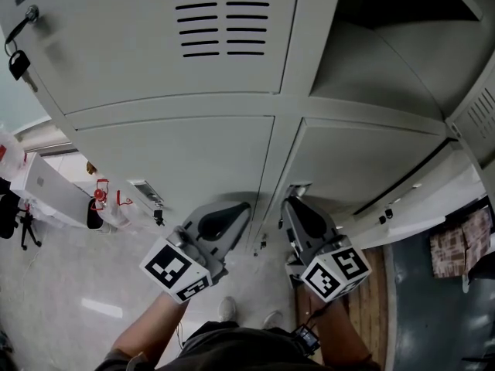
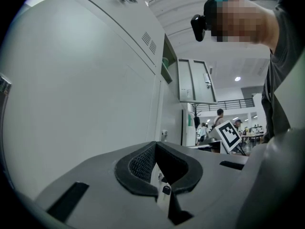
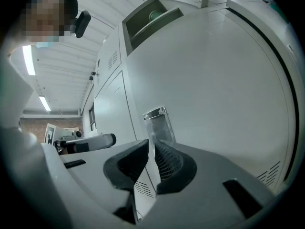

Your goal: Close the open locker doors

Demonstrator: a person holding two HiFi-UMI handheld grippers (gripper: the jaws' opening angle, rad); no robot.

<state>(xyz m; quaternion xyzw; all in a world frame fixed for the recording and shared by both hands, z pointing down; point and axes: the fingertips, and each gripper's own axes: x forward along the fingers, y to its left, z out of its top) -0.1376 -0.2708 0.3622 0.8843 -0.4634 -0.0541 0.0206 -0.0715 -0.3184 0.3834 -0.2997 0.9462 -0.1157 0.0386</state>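
Where the task's thing is: the open locker door (image 1: 478,108) stands swung out at the far right edge of the head view, vent slots showing, beside its bare upper-right compartment (image 1: 402,45).
Surface: a bank of grey-white steel lockers, smooth and matt.
Upper-left door (image 1: 116,45): shut, with two columns of vent slots; a key (image 1: 17,62) hangs at its left edge.
Lower-left door (image 1: 178,157): shut.
Lower-right door (image 1: 363,168): a dark line runs along its right edge; whether the door is ajar cannot be told.
Left gripper (image 1: 244,207): claw closed, its pads (image 2: 138,163) meeting at the tip with nothing between them, close to the lower-left door's right edge.
Right gripper (image 1: 291,201): claw narrow, a thin slit between the pads (image 3: 169,159) through which only locker steel shows; tips just beside the metal latch plate (image 3: 156,116) at the lower-right door's left edge.
Floor: pale and speckled (image 1: 69,284) on the left, dark (image 1: 433,323) on the right, a wooden strip (image 1: 380,300) between; the person's shoes (image 1: 228,309) are near the lockers' foot.
Far room: in the left gripper view, an open hall with people (image 2: 219,114), a railing (image 2: 224,104) and ceiling lights.
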